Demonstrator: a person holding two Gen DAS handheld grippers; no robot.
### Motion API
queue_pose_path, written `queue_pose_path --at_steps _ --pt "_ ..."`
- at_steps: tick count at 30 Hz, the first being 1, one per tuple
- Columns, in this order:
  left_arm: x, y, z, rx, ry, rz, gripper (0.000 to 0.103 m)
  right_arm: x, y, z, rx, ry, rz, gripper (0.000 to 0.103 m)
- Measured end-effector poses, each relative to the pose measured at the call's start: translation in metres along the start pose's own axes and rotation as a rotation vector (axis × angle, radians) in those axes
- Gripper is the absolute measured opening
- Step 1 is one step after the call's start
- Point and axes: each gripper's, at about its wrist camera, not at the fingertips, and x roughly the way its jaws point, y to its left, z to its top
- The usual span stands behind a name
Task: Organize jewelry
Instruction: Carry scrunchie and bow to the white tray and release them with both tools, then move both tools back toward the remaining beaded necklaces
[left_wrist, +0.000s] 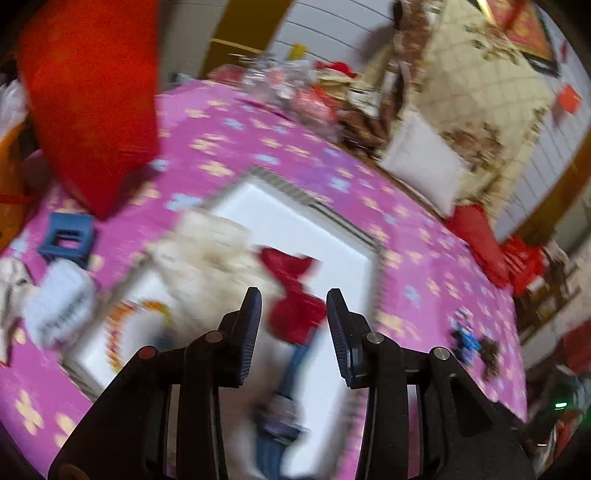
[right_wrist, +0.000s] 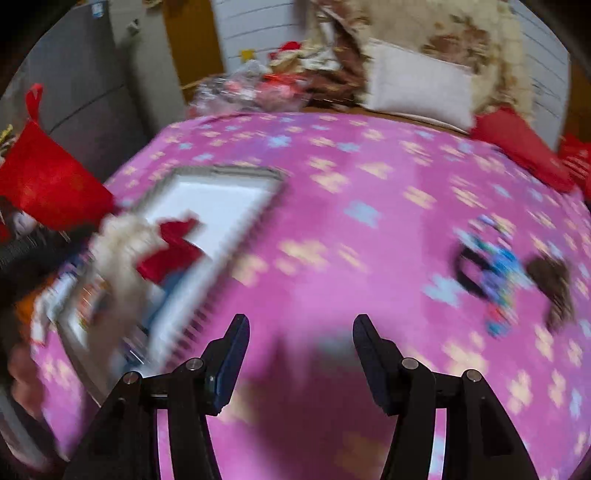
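Note:
Both views are motion-blurred. A white tray (left_wrist: 317, 236) lies on the pink flowered tablecloth (left_wrist: 295, 147). It holds a red bow (left_wrist: 295, 295), a cream fluffy piece (left_wrist: 210, 251) and a blue item (left_wrist: 284, 406). My left gripper (left_wrist: 293, 306) is open and empty above the tray, with the red bow between its fingers in view. My right gripper (right_wrist: 301, 332) is open and empty over bare cloth (right_wrist: 351, 184). The tray (right_wrist: 221, 199) is to its left, and a blue and black beaded piece (right_wrist: 491, 269) with a brown piece (right_wrist: 554, 284) to its right.
A red bag (left_wrist: 92, 103) stands at the table's left. A small blue box (left_wrist: 68, 236) and a pale blue item (left_wrist: 59, 306) lie left of the tray. Clutter, cushions and a white pillow (right_wrist: 417, 85) crowd the far edge.

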Motion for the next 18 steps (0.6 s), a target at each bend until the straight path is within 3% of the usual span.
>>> queue_pose_path --at_steps 4,8,10,18 --pt "-0.004 -0.051 -0.026 0.074 0.041 -0.082 0.036 -0.004 -0.061 -0.016 0.062 0.017 -0.08 0.056" --pt "0.004 -0.093 -0.054 0.159 0.073 -0.086 0.042 -0.004 -0.114 -0.019 0.156 0.02 -0.114 0.056" --pt "0.013 -0.105 -0.065 0.209 0.098 -0.068 0.042 0.0 -0.136 -0.016 0.203 0.023 -0.105 0.05" --pt "0.047 -0.104 -0.081 0.251 0.156 -0.006 0.042 0.038 -0.175 0.036 0.296 0.039 -0.072 0.046"
